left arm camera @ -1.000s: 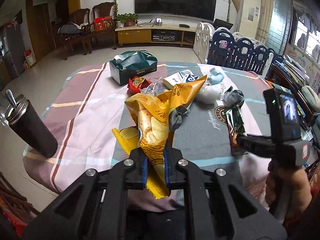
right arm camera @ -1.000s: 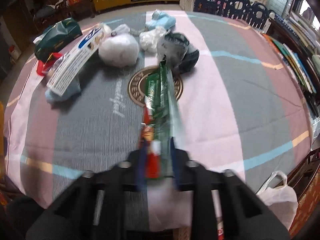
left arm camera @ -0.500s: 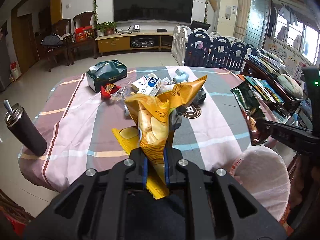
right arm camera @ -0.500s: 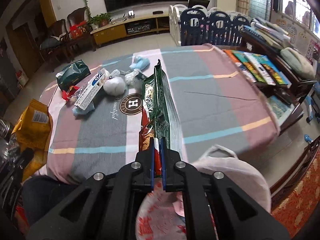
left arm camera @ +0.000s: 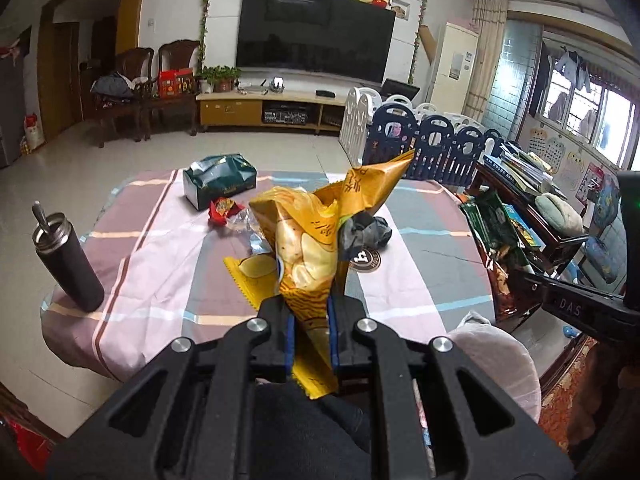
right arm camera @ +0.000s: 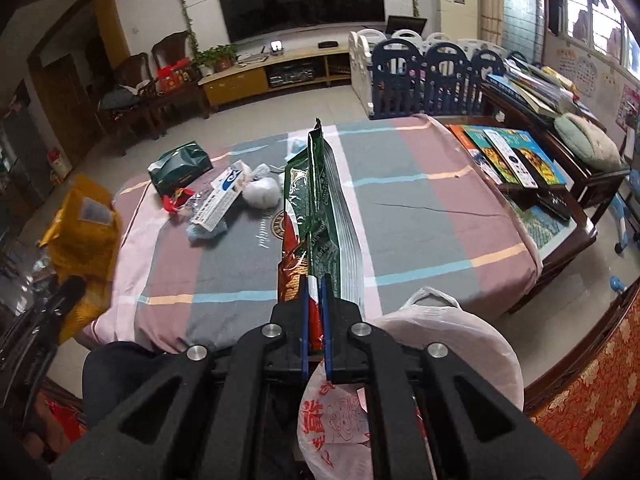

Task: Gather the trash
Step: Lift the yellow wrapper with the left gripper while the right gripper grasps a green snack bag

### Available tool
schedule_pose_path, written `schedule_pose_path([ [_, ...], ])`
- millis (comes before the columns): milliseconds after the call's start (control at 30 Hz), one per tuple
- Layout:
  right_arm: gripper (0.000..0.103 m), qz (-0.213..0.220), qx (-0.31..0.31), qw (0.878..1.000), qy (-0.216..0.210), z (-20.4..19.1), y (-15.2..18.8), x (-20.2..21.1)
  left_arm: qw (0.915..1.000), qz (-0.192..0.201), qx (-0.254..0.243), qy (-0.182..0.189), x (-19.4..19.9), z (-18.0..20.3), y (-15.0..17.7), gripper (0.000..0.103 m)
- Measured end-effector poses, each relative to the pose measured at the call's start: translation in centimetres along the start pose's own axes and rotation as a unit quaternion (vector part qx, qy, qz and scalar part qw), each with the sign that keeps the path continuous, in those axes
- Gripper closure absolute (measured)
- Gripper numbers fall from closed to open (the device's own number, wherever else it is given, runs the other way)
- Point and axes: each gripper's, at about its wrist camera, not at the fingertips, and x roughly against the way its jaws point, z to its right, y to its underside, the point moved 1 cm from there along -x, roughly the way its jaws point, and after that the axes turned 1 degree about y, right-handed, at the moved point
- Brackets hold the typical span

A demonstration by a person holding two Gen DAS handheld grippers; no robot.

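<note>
Left wrist view: the left claw (left arm camera: 311, 334) is clamped on a crumpled yellow chip bag (left arm camera: 316, 236), its torn top flaring up over the near edge of the table (left arm camera: 168, 264). The bag shows printed chips and a serrated seam. In the right wrist view, the right claw (right arm camera: 316, 316) pinches a flat green and red wrapper (right arm camera: 316, 208), held upright edge-on above a white plastic bag (right arm camera: 452, 344) at the near table edge. More trash lies far left on the table.

I am in a home living room: a large black wall television (left arm camera: 314, 46) above a low yellow wooden cabinet (left arm camera: 272, 110), dark carved wooden chairs (left arm camera: 160, 80) left of it.
</note>
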Motion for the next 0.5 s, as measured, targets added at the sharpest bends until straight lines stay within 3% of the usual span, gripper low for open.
schedule_pose_path([
  [500, 0.097, -0.029, -0.017, 0.999, 0.012, 2.0, 1.8, -1.5, 0.9995, -0.031, -0.002, 0.002, -2.0, 0.4, 1.0, 0.09],
])
